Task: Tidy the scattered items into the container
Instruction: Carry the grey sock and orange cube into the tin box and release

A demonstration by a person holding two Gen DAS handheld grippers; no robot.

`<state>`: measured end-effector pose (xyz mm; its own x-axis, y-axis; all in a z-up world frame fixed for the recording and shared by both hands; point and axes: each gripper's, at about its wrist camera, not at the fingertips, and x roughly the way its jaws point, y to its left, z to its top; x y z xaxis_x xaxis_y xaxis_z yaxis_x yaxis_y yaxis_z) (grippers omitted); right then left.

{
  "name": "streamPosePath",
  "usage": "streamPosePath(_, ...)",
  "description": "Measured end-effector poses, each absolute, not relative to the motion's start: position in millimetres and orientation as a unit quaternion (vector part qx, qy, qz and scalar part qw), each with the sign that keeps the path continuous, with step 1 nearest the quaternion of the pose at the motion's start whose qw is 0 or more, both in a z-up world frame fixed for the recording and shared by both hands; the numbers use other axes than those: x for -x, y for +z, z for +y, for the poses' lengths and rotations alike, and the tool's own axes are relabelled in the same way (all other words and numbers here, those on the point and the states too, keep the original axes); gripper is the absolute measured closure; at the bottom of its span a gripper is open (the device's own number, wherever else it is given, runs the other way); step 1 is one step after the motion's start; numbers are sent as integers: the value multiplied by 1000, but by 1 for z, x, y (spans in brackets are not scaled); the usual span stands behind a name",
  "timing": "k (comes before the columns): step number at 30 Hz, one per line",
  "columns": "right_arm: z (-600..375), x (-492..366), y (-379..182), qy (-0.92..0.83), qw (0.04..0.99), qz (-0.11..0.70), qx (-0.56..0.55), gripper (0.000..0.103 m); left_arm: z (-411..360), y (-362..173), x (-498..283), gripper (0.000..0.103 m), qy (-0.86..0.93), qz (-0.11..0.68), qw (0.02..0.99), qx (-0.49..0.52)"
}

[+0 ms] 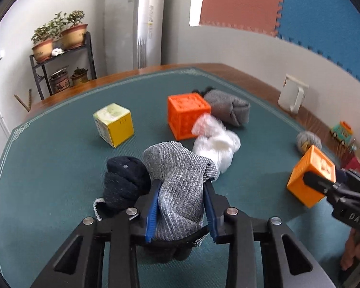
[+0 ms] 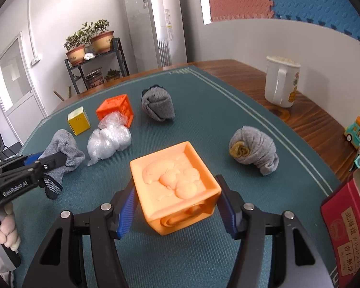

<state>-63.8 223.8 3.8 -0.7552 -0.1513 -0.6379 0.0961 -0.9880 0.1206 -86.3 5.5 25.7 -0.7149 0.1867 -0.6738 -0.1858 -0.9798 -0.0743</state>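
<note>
My left gripper [image 1: 182, 192] is shut on a grey knit sock bundle [image 1: 180, 168], also seen in the right wrist view [image 2: 62, 151]. A dark navy sock [image 1: 124, 180] lies just left of it. My right gripper [image 2: 176, 194] is shut on a light orange embossed cube [image 2: 175, 182], seen from the left wrist view [image 1: 310, 175] held above the green mat. A red tin container [image 2: 345, 218] stands at the right edge. On the mat lie an orange cube [image 1: 187, 115], a yellow cube [image 1: 114, 124], a clear plastic bag [image 1: 216, 141] and a dark grey sock roll [image 1: 228, 106].
A grey sock roll with a tan core [image 2: 252, 148] lies near the mat's right border. A white mug [image 2: 280, 84] and a toy bus [image 2: 358, 132] stand on the wooden table [image 2: 312, 120]. A plant shelf [image 2: 96, 55] stands behind the table.
</note>
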Motion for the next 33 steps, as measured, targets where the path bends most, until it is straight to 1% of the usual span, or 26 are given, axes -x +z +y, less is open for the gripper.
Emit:
streamPosePath(6, 228, 63, 7, -940, 58, -44, -333, 38, 11, 49, 74, 68, 933, -14, 126, 337)
streamPosePath(14, 244, 55, 13, -948, 31, -65, -310, 38, 0, 76, 67, 68, 915, -100, 198, 337)
streamPosePath(17, 251, 45, 18, -953, 16, -71, -293, 38, 0, 85, 61, 68, 911, -114, 218, 331)
streamPosePath(25, 288, -19, 42, -966, -47, -102, -234, 38, 25, 95, 44, 68, 915, -86, 235, 318)
streamPosePath(33, 355, -81, 63, -962, -154, -103, -201, 38, 60, 94, 29, 68, 915, -45, 247, 317)
